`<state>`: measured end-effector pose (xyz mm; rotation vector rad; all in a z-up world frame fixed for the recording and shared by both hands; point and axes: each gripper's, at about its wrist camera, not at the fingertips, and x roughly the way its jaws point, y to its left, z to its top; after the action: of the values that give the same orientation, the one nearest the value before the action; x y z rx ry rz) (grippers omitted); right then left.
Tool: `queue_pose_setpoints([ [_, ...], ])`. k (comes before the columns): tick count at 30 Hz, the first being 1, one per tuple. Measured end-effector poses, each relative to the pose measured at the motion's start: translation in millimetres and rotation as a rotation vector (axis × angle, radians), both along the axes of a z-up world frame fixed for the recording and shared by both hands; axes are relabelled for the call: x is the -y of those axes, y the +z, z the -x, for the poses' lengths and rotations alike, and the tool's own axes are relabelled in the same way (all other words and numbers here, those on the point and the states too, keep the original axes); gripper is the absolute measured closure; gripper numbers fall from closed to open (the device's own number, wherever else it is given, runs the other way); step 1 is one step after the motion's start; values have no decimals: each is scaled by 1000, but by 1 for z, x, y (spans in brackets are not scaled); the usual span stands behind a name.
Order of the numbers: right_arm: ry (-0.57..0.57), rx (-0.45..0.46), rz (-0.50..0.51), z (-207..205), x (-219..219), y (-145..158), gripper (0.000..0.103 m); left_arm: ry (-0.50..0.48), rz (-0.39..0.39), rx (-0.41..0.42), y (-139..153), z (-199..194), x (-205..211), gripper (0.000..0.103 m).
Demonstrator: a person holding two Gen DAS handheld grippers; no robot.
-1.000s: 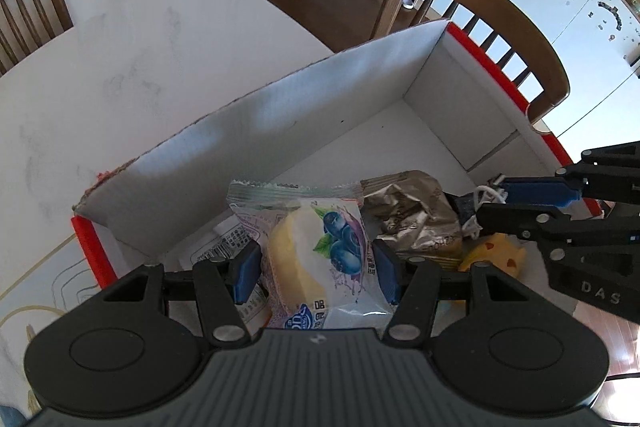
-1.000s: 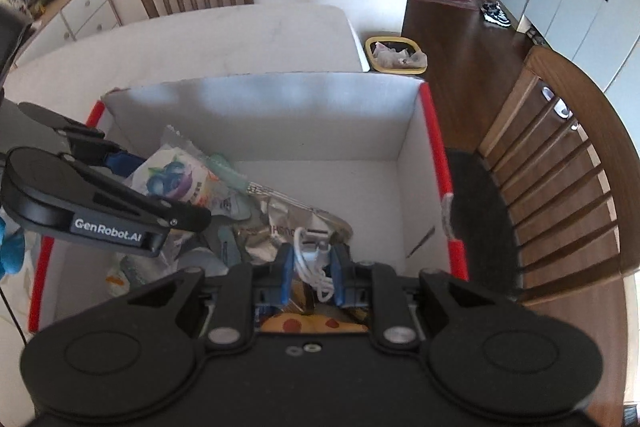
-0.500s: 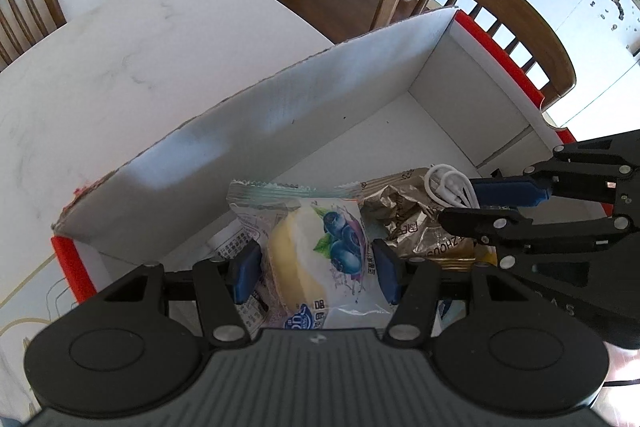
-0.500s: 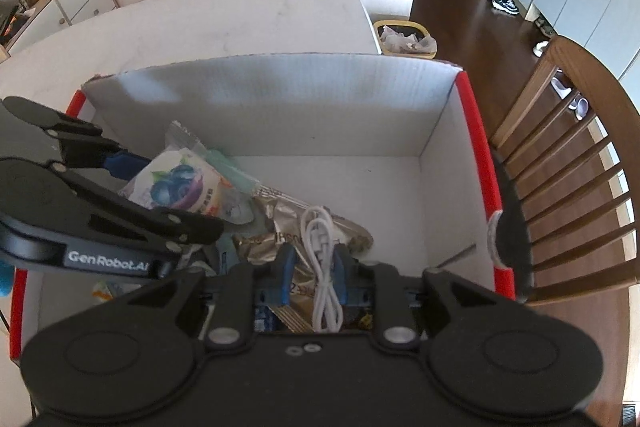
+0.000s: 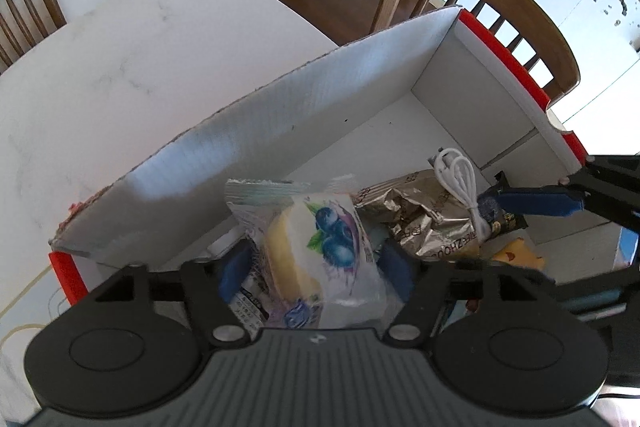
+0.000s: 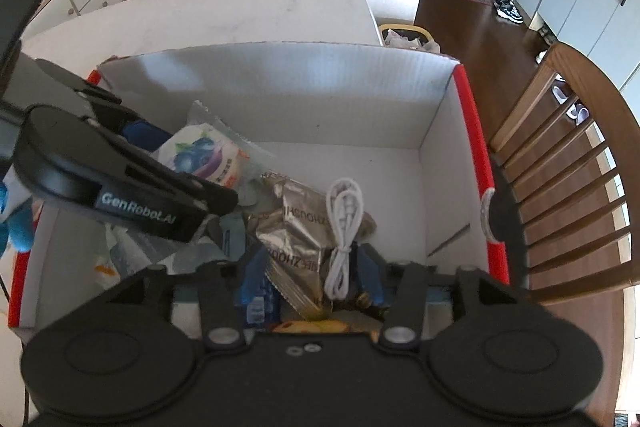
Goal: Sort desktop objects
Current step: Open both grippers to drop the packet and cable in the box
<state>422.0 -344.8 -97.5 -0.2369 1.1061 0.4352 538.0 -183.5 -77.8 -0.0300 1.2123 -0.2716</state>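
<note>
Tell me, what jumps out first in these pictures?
A red-edged white box on the table, with snack packets heaped in its near left part. A blueberry cake packet sits between the opening left claw, and a coiled white cable lies on a gold wrapper between the opening right claw.

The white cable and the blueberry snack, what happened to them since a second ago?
Both were let go. The right gripper is opening, and the white cable now lies on the gold packet. The left gripper is opening around the blueberry snack. The box stayed put.
</note>
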Motion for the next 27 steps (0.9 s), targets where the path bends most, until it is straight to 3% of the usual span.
queue_pose_setpoints([
  [3, 7, 6, -1, 4, 3, 2, 44, 5, 6, 0, 0, 1, 0, 19],
  [13, 12, 13, -17, 15, 12, 4, 33, 11, 35, 36, 4, 9, 6, 7],
  [27, 12, 62, -103, 36, 24, 30, 18, 56, 86, 123, 35, 34, -2, 0],
])
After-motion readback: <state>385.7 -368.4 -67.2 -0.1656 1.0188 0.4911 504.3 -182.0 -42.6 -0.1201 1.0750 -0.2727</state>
